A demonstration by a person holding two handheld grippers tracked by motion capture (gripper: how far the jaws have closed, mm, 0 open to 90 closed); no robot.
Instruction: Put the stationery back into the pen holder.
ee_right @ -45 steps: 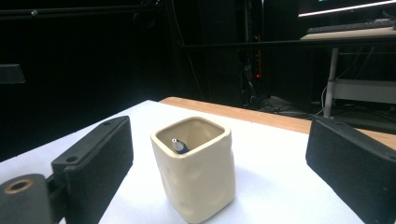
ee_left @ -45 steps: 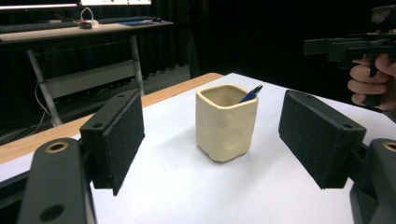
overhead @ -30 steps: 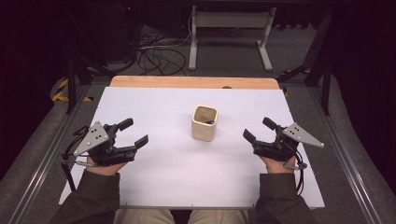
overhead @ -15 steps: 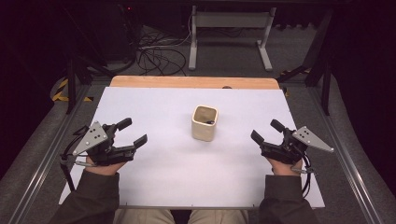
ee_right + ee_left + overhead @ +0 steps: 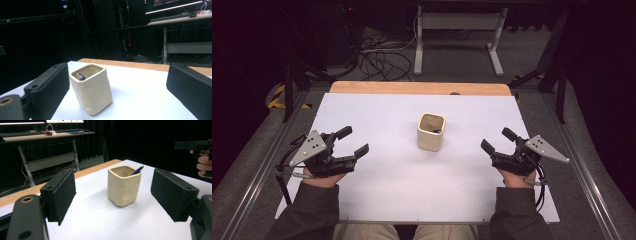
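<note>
high view: both idle, left gripper (image 5: pixel 351 142) and right gripper (image 5: pixel 497 140) spread apart, flanking cup (image 5: pixel 431 131) holding pen (image 5: pixel 137 170); likely next, reaching in.

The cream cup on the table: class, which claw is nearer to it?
Right, by a little. The right claw sits open to the right of the cup; the left claw sits open farther off on its left. Neither touches it.

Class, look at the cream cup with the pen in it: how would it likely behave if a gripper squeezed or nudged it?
The cream cup looks like glazed ceramic, so probably rigid, fairly heavy, and somewhat slippery against the pads. Its squarish, dimpled walls and flat base suggest it would slide rather than roll. The blue pen leans loose against the rim and would likely rattle or shift.
</note>
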